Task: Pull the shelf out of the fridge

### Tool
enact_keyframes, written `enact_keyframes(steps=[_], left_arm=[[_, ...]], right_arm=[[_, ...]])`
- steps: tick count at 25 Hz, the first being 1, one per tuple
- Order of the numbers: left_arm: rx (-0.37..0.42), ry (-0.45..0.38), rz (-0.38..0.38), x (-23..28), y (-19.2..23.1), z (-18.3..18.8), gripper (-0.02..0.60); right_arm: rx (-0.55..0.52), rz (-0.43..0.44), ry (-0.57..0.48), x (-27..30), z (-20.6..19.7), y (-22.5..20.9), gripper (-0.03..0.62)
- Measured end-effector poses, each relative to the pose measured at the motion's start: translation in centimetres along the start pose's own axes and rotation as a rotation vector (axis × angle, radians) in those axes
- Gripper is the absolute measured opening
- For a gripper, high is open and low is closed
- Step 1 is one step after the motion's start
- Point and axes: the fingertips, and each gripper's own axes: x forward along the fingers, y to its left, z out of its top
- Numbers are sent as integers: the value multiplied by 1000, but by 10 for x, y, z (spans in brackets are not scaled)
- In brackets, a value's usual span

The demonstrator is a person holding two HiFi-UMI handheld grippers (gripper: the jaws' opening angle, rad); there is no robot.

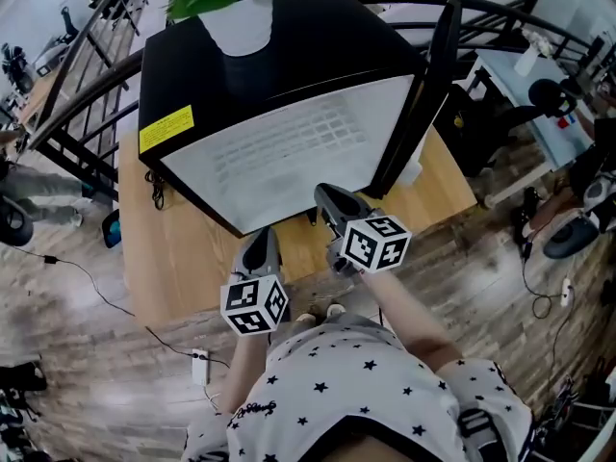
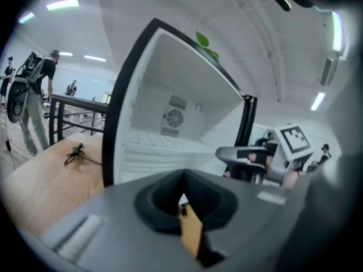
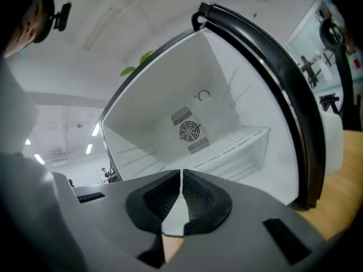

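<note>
A small black fridge (image 1: 279,56) stands on a wooden table (image 1: 154,258) with its door (image 1: 428,94) swung open to the right. Inside the white interior lies a white ribbed shelf (image 1: 289,147), also seen in the left gripper view (image 2: 164,143) and the right gripper view (image 3: 238,143). My left gripper (image 1: 258,243) hovers just in front of the opening's lower edge, jaws shut and empty (image 2: 181,177). My right gripper (image 1: 327,198) is at the opening's lower right, short of the shelf, also shut on nothing (image 3: 181,174).
A potted plant (image 1: 241,8) sits on top of the fridge. A dark cable (image 2: 76,154) lies on the table left of the fridge. Black railings (image 1: 77,94) run behind the table. A person (image 2: 34,95) stands far off to the left.
</note>
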Motion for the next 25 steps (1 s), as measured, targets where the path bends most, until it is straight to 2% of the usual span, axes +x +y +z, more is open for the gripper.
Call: enact_keyframes(steps=[5,10,11,12,16,25], left_arm=[[-19,-10,68,-9,10,0,5],[-33,-27,120,-18,17,4,5],[-36,-30,131,-21,18,3,5],[-39,-31,141,-23,19,3,5],[-50,-33,175,-30,23,0,5],[-78,-33,233,-39,33,-7,5]], right_arm=[[163,80,7,21,-6,2,23],[339,126,-10,38,-9,-5,28],[390,134,-15,40,-10,-8,57],[441,139,-21,43,-11,-11,115],[616,158,-60,54,-10,-23,127],[760,171,-82,83,-6,-30,127]])
